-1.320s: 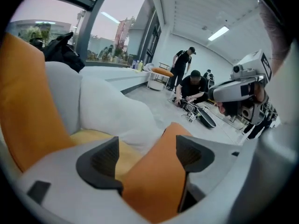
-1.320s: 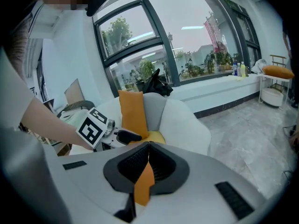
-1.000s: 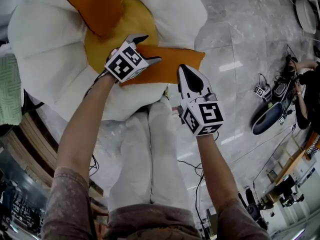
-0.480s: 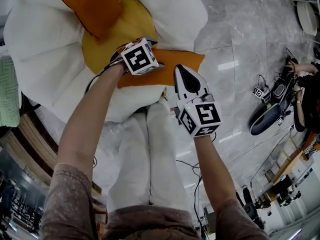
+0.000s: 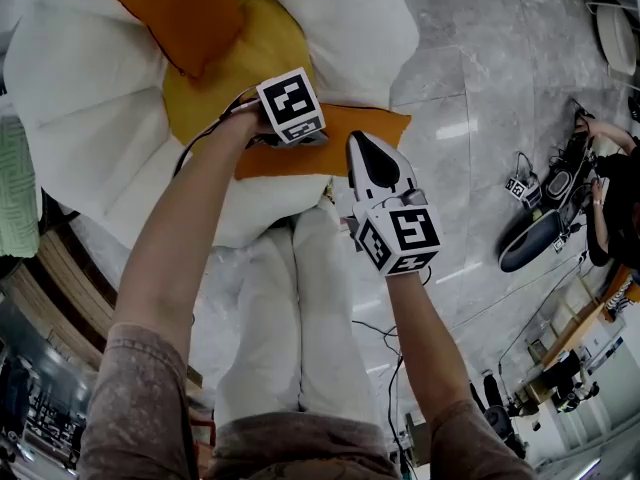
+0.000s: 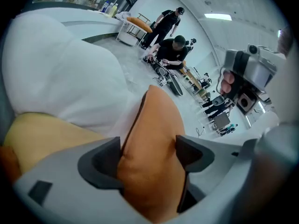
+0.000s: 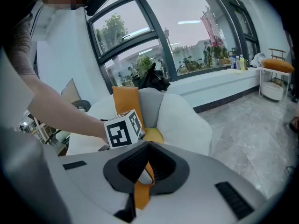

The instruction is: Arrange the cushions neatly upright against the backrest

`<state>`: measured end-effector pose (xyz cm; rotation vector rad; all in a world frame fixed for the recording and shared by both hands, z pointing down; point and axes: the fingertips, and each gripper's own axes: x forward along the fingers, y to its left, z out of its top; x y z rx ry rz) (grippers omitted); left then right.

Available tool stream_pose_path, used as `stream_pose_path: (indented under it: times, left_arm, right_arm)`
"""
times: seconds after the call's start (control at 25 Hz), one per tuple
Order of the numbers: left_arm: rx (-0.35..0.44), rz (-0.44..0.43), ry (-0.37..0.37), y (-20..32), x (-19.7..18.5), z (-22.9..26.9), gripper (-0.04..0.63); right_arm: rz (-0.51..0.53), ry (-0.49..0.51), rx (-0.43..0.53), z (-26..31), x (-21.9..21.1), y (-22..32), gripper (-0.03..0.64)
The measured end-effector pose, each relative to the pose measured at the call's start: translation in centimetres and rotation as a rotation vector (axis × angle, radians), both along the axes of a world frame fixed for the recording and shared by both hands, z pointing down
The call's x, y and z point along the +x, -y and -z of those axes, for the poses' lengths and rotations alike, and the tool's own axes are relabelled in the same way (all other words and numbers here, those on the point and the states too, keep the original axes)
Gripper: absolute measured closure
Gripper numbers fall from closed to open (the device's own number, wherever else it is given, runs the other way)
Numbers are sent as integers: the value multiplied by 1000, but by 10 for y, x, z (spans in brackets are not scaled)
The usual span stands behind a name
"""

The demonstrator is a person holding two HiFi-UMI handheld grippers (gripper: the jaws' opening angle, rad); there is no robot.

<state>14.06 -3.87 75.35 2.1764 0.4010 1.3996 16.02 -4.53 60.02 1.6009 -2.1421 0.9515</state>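
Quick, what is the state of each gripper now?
Left gripper: closed on the orange cushion.
Right gripper: closed, holding nothing.

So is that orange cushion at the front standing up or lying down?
Lying down. The orange cushion shows its broad face flat across the front of the white armchair, and the left tool is pinching it.

Mottled grey-brown short sleeves (image 5: pixel 130 368) and white trousers (image 5: pixel 285 308) are worn. The left gripper (image 6: pixel 148 150) and right gripper (image 5: pixel 364 150) are shelled in white, with black pads and black-and-white marker cubes (image 5: pixel 290 106).
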Motion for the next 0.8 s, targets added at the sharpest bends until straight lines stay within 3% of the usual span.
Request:
stream_pose_path:
  times: [0.12,0.36,0.56,0.8]
  left_arm:
    - [-28,-23,24,-4,0,0,243]
    - [-63,-109,69,-20,-6,2,366]
    - [-54,-137,43,-27,-11,7,471]
    - [-27,-90,-8,-18,-19,27,495]
  right_arm:
    - [-1,-1,-5,0,1,2,597]
    - [-2,-9,-2,0,0,8,598]
    - [2,-14,8,3,-1,13,598]
    - [13,-18,5,11,-2,14,597]
